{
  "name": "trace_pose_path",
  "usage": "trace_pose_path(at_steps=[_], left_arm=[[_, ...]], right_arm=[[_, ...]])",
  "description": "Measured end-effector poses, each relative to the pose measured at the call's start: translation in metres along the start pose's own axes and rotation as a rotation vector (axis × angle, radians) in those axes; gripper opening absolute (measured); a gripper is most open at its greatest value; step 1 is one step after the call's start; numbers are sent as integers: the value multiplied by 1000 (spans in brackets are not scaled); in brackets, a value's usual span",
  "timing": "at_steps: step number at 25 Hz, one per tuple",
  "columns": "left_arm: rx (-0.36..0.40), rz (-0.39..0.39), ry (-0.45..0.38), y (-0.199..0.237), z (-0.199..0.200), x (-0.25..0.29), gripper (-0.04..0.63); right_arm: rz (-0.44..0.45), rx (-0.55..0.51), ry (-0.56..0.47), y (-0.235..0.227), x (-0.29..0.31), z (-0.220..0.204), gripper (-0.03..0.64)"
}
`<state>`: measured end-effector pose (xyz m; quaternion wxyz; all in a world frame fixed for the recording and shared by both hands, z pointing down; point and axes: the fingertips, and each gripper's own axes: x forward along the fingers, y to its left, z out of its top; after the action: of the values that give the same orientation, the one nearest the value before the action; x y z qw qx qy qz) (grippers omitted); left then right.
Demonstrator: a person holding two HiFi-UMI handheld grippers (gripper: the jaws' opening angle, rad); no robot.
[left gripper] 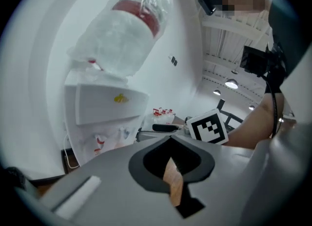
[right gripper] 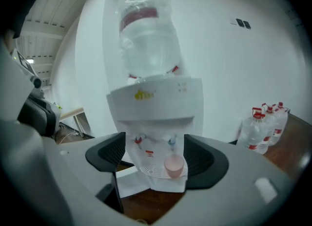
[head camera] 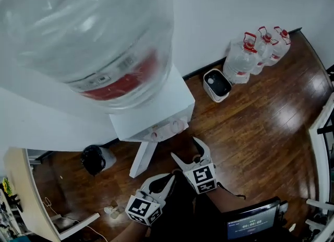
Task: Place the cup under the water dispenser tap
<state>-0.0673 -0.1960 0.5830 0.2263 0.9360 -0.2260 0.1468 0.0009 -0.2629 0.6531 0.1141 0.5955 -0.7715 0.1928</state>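
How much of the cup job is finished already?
It looks about done. The pink cup stands on the drip tray, right below the blue tap of the water dispenser. Nothing is in hand: the right gripper is open and apart from the cup, and the left gripper is shut and empty. Nothing seems left to do.
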Motion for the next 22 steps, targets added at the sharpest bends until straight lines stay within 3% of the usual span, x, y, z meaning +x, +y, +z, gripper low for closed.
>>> trace_pose_path(at_steps=[4, 9, 12, 17, 22], left_arm=[[5, -29, -90, -40, 59, -40, 145], [8, 12, -263, -88, 117, -73, 150], [34, 33, -336, -121, 121, -90, 153], [39, 124, -367, -189, 95, -114, 178], [-41, 299, -393, -237, 79, -138, 178]], right_arm=[[105, 19, -35, 40, -57, 68, 304], [183, -46, -109, 61, -136, 131, 252], [232, -96, -143, 68, -181, 146, 212], [375, -137, -158, 79, -262, 147, 138], [430, -227, -226, 67, -349, 161, 138]])
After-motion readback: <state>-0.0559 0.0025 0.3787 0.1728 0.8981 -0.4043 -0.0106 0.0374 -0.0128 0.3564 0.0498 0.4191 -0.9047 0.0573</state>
